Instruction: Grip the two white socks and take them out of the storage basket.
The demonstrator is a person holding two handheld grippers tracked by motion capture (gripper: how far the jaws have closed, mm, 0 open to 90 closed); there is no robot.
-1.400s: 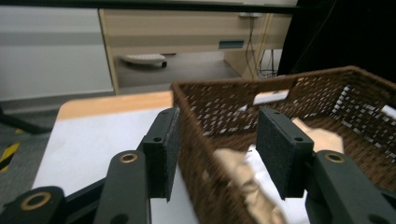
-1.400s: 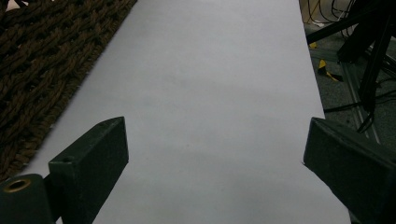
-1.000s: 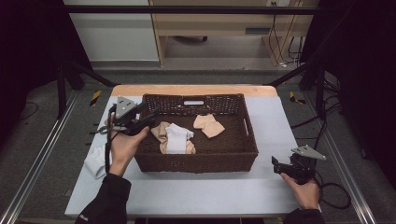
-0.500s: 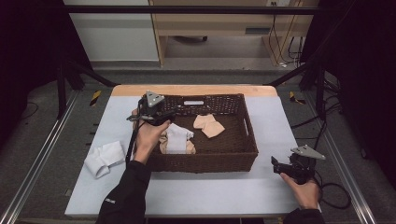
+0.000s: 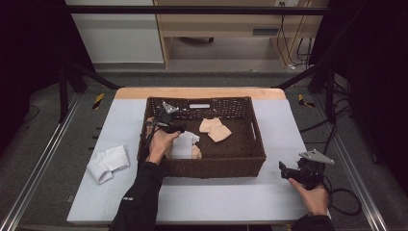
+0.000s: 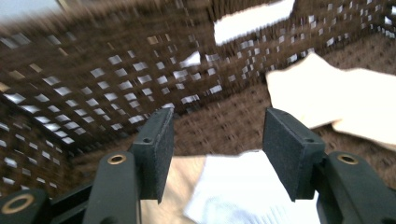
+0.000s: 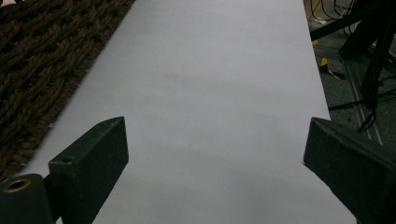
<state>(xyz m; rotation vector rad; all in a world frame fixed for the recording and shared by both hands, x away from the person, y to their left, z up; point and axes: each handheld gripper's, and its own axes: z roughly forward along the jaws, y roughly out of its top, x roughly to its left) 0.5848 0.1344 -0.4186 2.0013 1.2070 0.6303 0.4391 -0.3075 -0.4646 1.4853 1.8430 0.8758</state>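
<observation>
Basket (image 5: 250, 144) walls box in the left gripper (image 5: 179, 129), with cloths (image 5: 185, 144) beneath its jaws and at two o'clock. Bare surface (image 5: 231, 197) lies open toward six o'clock; a folded cloth (image 5: 108, 162) blocks nine o'clock.

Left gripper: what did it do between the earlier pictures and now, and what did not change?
The left gripper moved from the dark wicker basket's left edge to over its inside, and now hangs open above the white folded cloth there. The white cloth on the table has come into sight. The right gripper and beige cloth stayed put.
</observation>
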